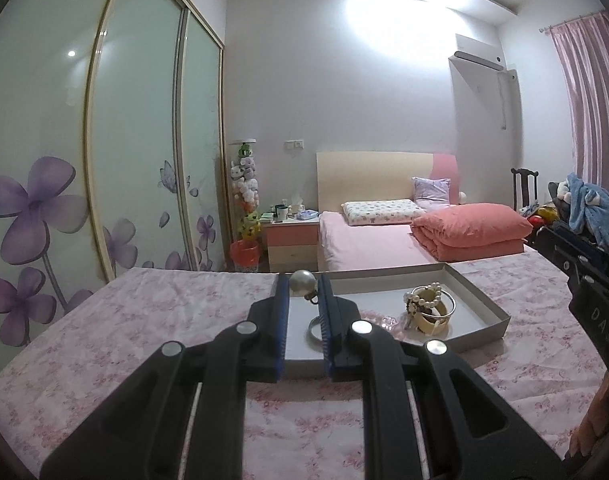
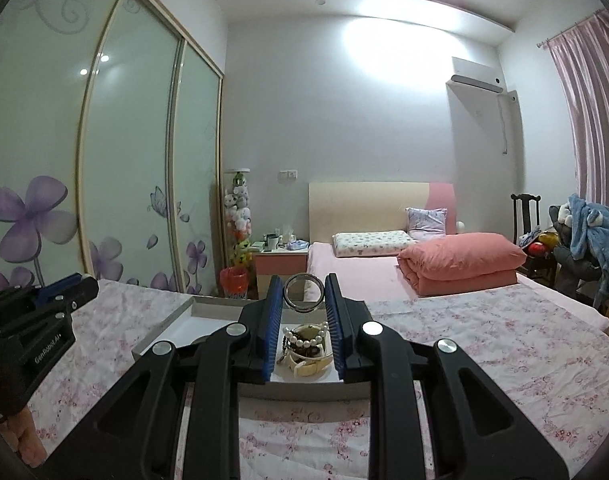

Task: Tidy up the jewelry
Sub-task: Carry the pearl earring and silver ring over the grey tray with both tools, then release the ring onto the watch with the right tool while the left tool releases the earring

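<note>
Nearest, a light, slippery pearl earring (image 1: 303, 282) is pinched at the left gripper (image 1: 303, 294) tips and a stiff silver bangle (image 2: 303, 293) by the right gripper (image 2: 303, 300), both held above the grey tray (image 1: 480, 300); gentle edge grips are judged best.

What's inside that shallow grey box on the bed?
In the grey box: a cream bangle draped with a pearl bracelet, a pink bead strand and a metal ring. The left gripper covers part of its floor.

floral bedspread (image 1: 144, 320) carries a shallow grey tray (image 1: 480, 304), apparently cardboard.
</note>
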A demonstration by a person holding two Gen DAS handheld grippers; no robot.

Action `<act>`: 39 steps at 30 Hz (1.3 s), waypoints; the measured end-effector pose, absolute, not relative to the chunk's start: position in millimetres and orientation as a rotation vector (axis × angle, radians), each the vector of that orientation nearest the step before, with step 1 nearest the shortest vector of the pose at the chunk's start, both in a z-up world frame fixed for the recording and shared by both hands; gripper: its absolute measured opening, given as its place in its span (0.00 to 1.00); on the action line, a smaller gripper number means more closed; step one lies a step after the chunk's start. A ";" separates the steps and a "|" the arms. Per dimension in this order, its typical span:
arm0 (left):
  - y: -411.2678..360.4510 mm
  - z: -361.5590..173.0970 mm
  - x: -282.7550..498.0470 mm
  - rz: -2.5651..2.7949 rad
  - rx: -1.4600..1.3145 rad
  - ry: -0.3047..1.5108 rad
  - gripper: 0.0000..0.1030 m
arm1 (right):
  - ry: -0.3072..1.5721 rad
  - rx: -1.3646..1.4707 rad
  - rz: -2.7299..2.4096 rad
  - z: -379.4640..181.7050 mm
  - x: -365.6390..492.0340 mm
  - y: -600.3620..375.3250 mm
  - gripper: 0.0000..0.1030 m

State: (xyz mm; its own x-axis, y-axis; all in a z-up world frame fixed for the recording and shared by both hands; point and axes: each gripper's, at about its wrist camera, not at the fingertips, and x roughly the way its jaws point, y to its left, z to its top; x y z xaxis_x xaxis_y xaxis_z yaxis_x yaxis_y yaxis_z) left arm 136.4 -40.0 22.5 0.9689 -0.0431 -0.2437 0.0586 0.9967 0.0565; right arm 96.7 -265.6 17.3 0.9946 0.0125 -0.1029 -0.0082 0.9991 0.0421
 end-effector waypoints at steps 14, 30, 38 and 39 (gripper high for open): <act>-43.6 28.3 172.9 -0.065 0.065 0.261 0.15 | 0.074 0.054 0.005 25.6 117.9 -263.8 0.22; -63.7 3.3 277.8 -0.134 0.032 0.378 0.15 | 0.333 0.123 0.028 -8.4 232.3 -269.4 0.22; -68.6 -19.8 307.6 -0.153 -0.001 0.445 0.15 | 0.448 0.150 0.052 -26.8 258.7 -266.5 0.22; -69.2 -22.8 309.3 -0.153 -0.003 0.452 0.15 | 0.456 0.151 0.055 -29.1 259.2 -265.5 0.22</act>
State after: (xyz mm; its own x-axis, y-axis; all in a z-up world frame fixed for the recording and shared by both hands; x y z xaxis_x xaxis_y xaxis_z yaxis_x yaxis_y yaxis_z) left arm 309.3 -69.2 -22.8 0.8883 -0.1477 -0.4348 0.1463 0.9885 -0.0370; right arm 259.2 -265.5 -29.1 0.8965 0.0868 -0.4344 -0.0194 0.9874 0.1573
